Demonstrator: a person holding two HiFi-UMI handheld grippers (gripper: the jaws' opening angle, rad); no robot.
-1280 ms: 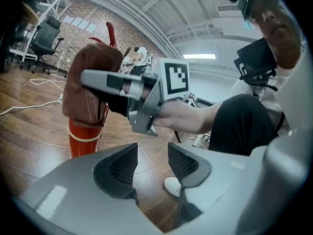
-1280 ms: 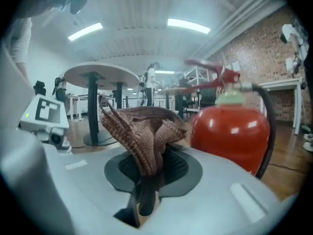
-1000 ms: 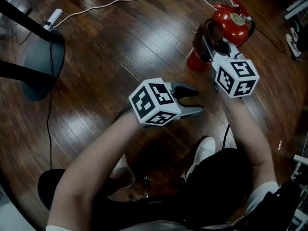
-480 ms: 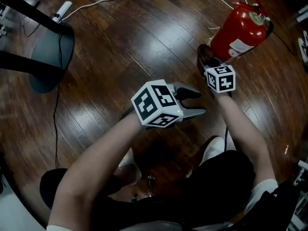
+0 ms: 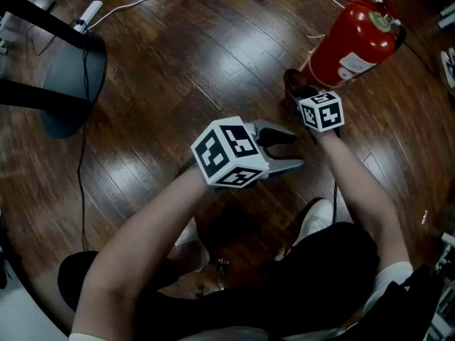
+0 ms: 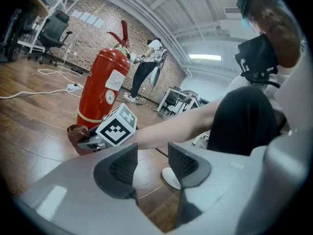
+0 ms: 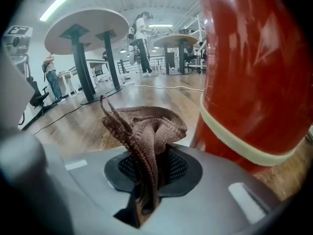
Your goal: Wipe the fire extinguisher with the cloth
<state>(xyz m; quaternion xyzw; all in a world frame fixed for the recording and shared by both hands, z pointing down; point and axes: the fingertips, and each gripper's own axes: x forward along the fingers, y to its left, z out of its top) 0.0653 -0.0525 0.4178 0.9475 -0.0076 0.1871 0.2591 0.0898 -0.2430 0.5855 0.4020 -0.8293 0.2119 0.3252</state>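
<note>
The right gripper (image 7: 149, 168), jaws clamped on a brown cloth (image 7: 146, 126), sits just beside the red fire extinguisher (image 5: 352, 45), while the left gripper (image 6: 151, 163) hangs with jaws apart and empty.

Both handheld tools have smooth pale-grey moulded shells. The left gripper (image 5: 295, 150) and the right gripper (image 5: 298, 94) each carry a white cube printed with black square markers, the left cube (image 5: 229, 153) and the right cube (image 5: 321, 111). The jaw pads (image 6: 117, 168) are dark grey with a fine dotted texture. The person wears white short sleeves (image 5: 393, 279), black trousers (image 5: 327, 268) and white shoes (image 5: 311, 219).
</note>
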